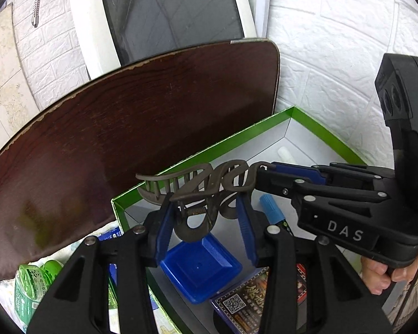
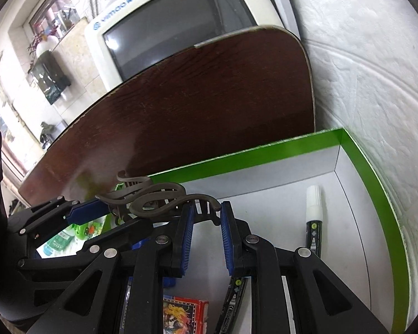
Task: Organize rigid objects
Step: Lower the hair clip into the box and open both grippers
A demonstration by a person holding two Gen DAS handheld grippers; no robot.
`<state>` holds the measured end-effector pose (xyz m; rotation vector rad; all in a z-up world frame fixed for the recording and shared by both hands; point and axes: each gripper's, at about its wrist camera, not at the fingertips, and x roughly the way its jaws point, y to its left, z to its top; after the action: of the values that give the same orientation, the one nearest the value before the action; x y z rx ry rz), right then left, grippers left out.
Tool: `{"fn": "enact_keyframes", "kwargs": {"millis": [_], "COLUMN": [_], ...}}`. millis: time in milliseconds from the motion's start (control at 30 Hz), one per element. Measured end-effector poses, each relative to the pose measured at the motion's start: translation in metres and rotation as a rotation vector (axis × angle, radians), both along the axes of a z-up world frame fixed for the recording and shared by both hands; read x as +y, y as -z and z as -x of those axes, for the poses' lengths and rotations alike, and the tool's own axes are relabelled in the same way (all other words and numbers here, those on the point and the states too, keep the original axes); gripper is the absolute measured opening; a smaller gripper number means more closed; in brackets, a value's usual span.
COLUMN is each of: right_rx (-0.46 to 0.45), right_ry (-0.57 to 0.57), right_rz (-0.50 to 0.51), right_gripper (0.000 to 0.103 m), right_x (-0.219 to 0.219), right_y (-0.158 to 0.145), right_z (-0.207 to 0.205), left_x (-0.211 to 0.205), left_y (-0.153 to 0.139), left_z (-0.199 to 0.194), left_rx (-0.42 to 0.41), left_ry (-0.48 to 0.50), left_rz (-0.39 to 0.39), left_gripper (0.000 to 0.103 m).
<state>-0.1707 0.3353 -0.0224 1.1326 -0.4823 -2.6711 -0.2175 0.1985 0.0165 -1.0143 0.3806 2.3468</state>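
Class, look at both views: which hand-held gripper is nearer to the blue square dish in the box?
Left. The left hand-held gripper hangs directly above the blue dish; the right hand-held gripper reaches in from the side, farther off.

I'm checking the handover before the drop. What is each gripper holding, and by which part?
Both hold one grey hair claw: the left gripper at its spring-hinge handles, the right gripper at one curved end. It hangs above the green-rimmed box.

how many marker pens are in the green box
2: a blue-capped marker near the box's middle beneath the grippers, and a white-capped marker by the far right wall. Others may be hidden under the grippers.
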Motion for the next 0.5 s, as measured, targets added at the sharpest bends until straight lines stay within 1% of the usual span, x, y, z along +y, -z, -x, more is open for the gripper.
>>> {"fn": "enact_keyframes", "kwargs": {"millis": [33,133,200,267,300,367,400,433,500], "right_rx": [-0.009,-0.017,-0.010,0.006,0.018,0.044,0.055,0.065,0.087], "right_ry": [0.002,-0.002,-0.003,-0.009,-0.011,-0.003,0.006,0.013,0.022], "right_rz": [0.009,0.044,0.042,0.041,0.047,0.057,0.061,0.068,0.073], "right_gripper": [0.020,0.020,0.022,0.026,0.030,0.040,0.047,0.049,0.049], "right_x": [0.002,0.005,0.006,0.007,0.007,0.011,0.012,0.014,0.015], "right_y": [0.002,0.004,0.005,0.005,0.004,0.003,0.002,0.001,0.000], "right_z": [0.001,0.002,0.001,-0.001,-0.002,-0.006,-0.008,-0.009,-0.012], "left_x": [0.000,0.002,0.001,0.001,0.001,0.000,-0.002,-0.004,-0.009], "left_y": [0.002,0.008,0.008,0.007,0.006,0.006,0.005,0.004,0.002], "left_z": [0.001,0.002,0.000,-0.002,-0.003,-0.005,-0.006,-0.008,-0.010], "left_rx": [-0.003,-0.009,0.004,0.008,0.009,0.014,0.015,0.015,0.020], "left_ry": [-0.007,-0.012,-0.014,-0.011,-0.016,-0.021,-0.022,-0.025,-0.034], "left_rz": [0.013,0.040,0.049,0.051,0.061,0.064,0.062,0.060,0.052], "left_gripper": [0.043,0.043,0.043,0.043,0.049,0.050,0.050,0.050,0.050]}}
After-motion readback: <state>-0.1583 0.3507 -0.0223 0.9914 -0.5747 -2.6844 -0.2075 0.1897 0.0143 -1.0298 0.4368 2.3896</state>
